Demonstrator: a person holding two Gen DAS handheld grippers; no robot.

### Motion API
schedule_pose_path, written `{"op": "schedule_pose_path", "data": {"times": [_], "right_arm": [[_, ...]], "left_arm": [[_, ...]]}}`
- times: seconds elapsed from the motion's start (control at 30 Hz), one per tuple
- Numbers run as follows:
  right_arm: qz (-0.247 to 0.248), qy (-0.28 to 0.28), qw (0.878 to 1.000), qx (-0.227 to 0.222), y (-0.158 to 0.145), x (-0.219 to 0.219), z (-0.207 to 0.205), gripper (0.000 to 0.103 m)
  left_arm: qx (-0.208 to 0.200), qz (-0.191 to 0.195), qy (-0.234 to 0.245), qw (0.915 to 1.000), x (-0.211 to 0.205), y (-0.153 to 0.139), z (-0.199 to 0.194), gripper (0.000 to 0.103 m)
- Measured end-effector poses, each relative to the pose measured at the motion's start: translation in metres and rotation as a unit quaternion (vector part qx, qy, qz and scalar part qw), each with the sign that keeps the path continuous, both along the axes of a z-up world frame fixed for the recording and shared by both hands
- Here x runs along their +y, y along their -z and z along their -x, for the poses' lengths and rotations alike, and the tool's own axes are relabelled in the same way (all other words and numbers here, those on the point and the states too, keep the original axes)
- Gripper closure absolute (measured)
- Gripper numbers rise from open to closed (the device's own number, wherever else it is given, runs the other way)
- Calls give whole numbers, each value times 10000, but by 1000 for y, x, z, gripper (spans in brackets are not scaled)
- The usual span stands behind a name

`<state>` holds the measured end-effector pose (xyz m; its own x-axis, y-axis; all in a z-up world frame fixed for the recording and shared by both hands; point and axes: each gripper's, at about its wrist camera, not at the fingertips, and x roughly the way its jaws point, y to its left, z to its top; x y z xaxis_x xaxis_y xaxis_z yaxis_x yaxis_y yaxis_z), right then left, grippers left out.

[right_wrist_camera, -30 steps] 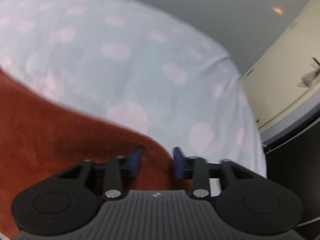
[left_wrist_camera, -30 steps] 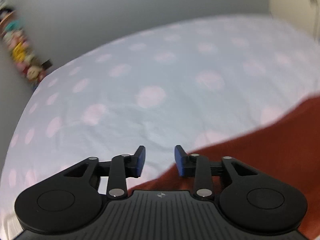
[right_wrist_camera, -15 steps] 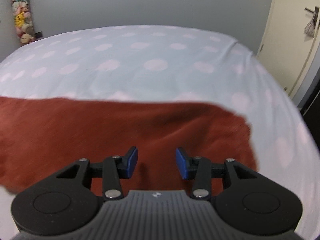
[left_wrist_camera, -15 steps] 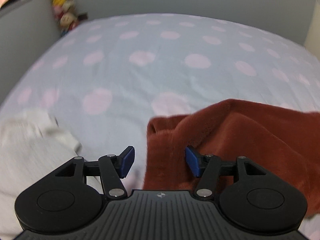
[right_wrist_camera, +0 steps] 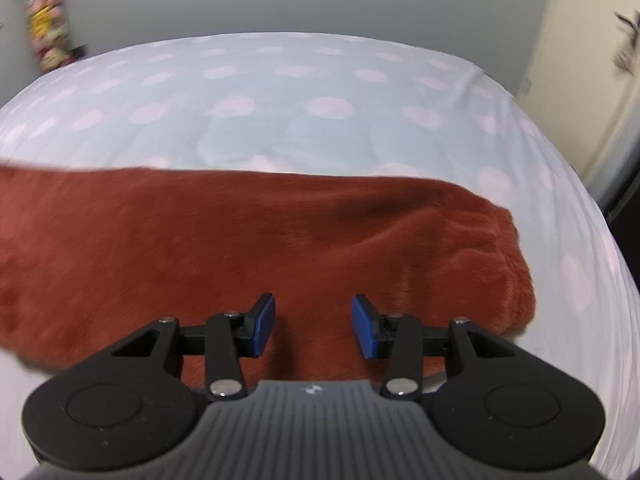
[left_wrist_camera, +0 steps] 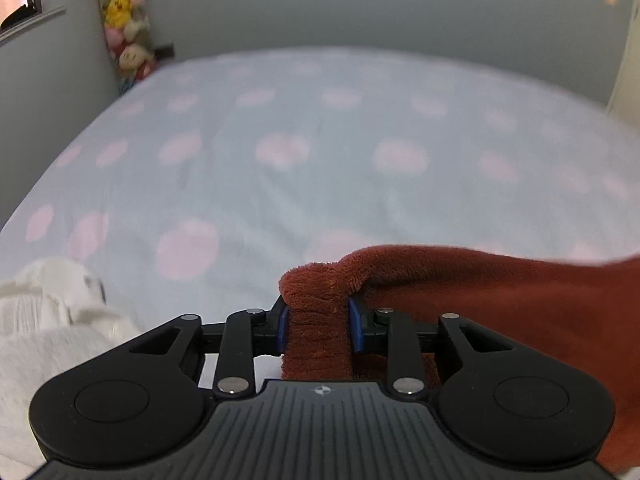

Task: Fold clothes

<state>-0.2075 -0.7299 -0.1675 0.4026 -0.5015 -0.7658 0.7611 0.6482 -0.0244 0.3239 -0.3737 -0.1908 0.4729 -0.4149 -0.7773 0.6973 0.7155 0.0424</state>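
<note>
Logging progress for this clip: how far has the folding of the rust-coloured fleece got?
Early. Done: the rust fleece lies spread across the dotted bed. In hand: the left gripper is closing on a bunched corner; the right gripper is open above it. Left: the fold itself, plus the white garment.

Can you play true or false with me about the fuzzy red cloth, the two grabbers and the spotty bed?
1. The left gripper has a bunched edge of the red cloth between its blue pads, and its jaws are closing. True.
2. The right gripper is pinching the red cloth. False: its jaws stand apart above the cloth with nothing between them.
3. The bed sheet is pale blue with pink dots. True.
4. The white clothes lie on top of the red cloth. False: they lie beside it, to the left on the bed sheet.
5. Stuffed toys are piled on the bed. False: they are stacked against the wall in the corner.
</note>
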Motion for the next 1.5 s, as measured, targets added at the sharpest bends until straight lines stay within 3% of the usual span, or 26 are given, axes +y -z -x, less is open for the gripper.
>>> {"op": "schedule_pose_path", "data": {"times": [0.03, 0.1, 0.27, 0.43, 0.57, 0.67, 0.93, 1.0, 1.1, 1.17, 1.3, 1.37, 1.43, 1.5], "right_arm": [[-50, 140, 9999, -58, 1, -5, 5, 57], [-153, 417, 9988, -198, 1, -16, 21, 56], [-329, 1352, 9867, -836, 1, -46, 79, 51], [-601, 2219, 9604, -1574, 17, -72, 131, 51], [-942, 2485, 9395, -2160, 41, -85, 145, 51], [-1083, 2607, 9280, -2430, 57, -97, 147, 51], [-1059, 2961, 9101, -2699, 76, -126, 132, 39], [-1118, 3092, 8951, -3013, 78, -124, 138, 38], [-1119, 3288, 8757, -3355, 78, -113, 153, 38], [-665, 3418, 8813, -3195, 66, -103, 159, 37], [-93, 2795, 9251, -2567, 39, -106, 151, 37], [-161, 2513, 9393, -2330, 32, -115, 143, 43], [-425, 2367, 9477, -2097, 32, -126, 133, 66], [-617, 2266, 9497, -2073, 34, -128, 126, 75]], "left_arm": [[-1, -47, -57, 10000, -1, 4, 1, 70], [-136, 133, -199, 9996, 6, 1, 7, 47], [-645, 444, -463, 9959, 36, -18, 38, 34], [-135, 648, -808, 9945, 58, -22, 61, 34], [597, 937, -1127, 9874, 69, -12, 69, 34], [921, 1061, -1234, 9824, 69, 0, 72, 34], [1348, 1644, -1836, 9597, 77, 23, 62, 30], [1441, 1861, -1975, 9516, 83, 25, 60, 30], [1465, 1919, -1973, 9501, 89, 27, 60, 30], [1445, 1900, -1918, 9520, 89, 28, 61, 30], [1421, 1911, -1887, 9527, 89, 29, 60, 30], [1380, 1915, -1946, 9521, 86, 30, 63, 30], [1346, 1889, -1981, 9523, 84, 29, 65, 29], [1346, 1838, -1987, 9532, 82, 28, 66, 29]]}}
